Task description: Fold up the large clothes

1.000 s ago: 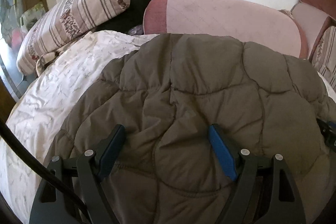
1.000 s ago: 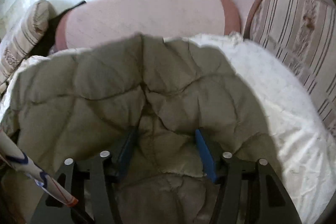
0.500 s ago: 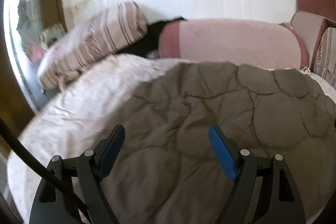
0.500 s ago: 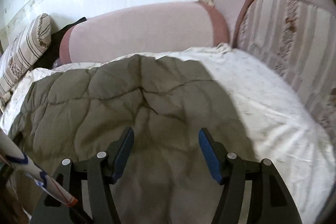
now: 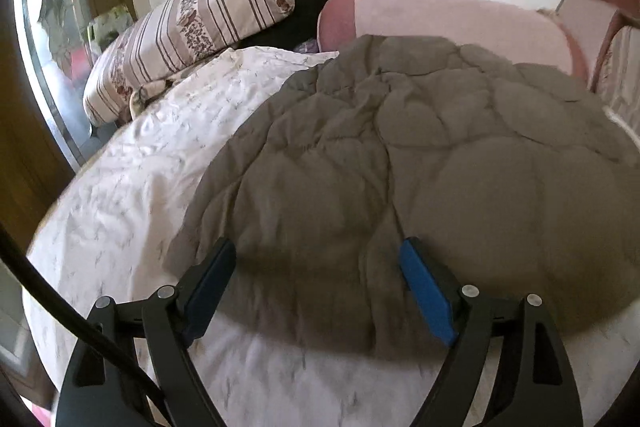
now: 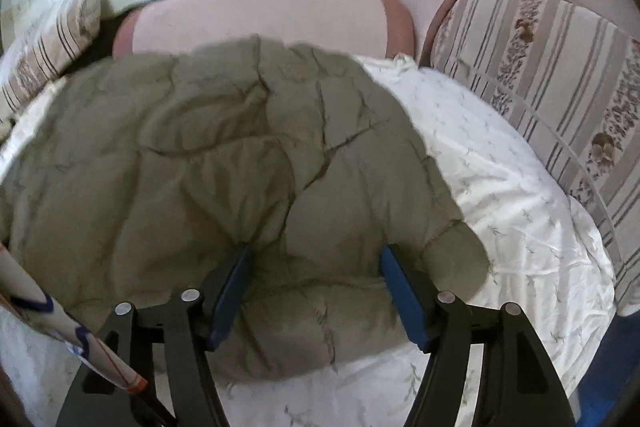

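An olive-grey quilted puffer garment (image 5: 420, 163) lies spread on a bed with a white printed sheet (image 5: 152, 163). My left gripper (image 5: 318, 269) is open and empty, hovering over the garment's near left edge. In the right wrist view the same garment (image 6: 208, 163) fills the left and middle, bunched at its near right corner. My right gripper (image 6: 316, 269) is open, its blue-padded fingers (image 6: 400, 291) straddling that bunched near edge without closing on it.
A striped floral pillow (image 5: 188, 31) and a pink bolster (image 5: 448, 23) lie against the white wall at the bed's head. A striped cushion (image 6: 552, 83) lines the right side. White sheet (image 6: 500, 195) shows right of the garment. A window and wooden frame stand at the far left.
Both grippers have let go of the garment and drawn back toward the bed's near edge. The garment has dropped and now lies flat on the sheet.
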